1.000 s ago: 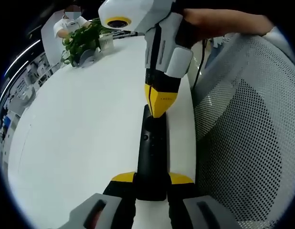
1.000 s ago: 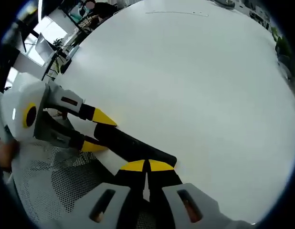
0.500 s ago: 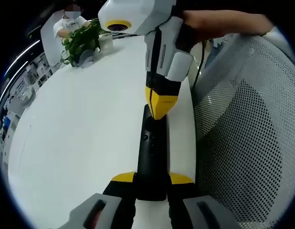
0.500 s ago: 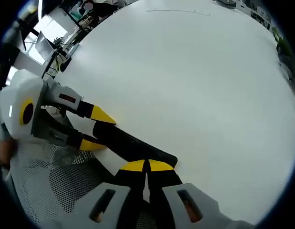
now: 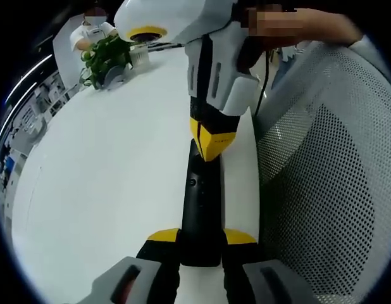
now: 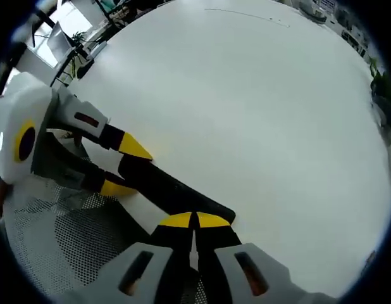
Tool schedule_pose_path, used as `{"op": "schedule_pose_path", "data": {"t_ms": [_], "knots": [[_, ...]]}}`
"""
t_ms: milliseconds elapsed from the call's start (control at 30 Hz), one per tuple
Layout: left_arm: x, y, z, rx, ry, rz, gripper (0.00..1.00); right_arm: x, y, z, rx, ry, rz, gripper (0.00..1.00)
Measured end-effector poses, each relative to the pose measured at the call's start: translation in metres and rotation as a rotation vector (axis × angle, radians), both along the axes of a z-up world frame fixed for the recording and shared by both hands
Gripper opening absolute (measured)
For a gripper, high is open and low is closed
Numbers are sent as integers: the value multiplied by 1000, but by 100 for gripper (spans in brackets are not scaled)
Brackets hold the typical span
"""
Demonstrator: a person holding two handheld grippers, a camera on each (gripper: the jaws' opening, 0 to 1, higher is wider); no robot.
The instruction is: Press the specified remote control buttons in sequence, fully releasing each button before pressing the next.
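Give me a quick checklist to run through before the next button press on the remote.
1. Left gripper clamps the remote at its near end: ok.
2. Right gripper jaws together for pressing: ok.
3. Right gripper tip over the remote's far end, in the left gripper view: ok.
4. Previous button fully released: cannot tell.
5. Remote lies on the white table, close to its edge by the mesh chair: ok.
6. Remote in both views: ok.
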State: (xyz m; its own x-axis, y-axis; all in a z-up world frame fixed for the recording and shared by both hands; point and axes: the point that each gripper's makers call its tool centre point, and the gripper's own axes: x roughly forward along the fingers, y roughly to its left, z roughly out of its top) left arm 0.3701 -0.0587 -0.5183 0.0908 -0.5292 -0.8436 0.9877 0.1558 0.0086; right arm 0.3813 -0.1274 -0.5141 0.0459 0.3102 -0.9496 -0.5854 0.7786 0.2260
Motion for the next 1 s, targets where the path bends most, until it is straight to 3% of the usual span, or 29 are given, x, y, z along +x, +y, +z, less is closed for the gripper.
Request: {"op": "schedule_pose_path", "data": {"t_ms": [400, 600, 700, 1000], "knots": [[0, 0, 0, 11, -2, -6, 24, -1, -1, 1, 21, 6, 12, 0], [0, 0, 0, 12, -2, -4, 25, -1, -2, 1, 61, 62, -48, 0], [0, 0, 0, 8, -2, 1, 25, -2, -2, 1, 91, 114, -149, 0], [-1, -1, 0, 1, -1, 0, 24, 0, -4, 1, 103, 112, -149, 0]]}}
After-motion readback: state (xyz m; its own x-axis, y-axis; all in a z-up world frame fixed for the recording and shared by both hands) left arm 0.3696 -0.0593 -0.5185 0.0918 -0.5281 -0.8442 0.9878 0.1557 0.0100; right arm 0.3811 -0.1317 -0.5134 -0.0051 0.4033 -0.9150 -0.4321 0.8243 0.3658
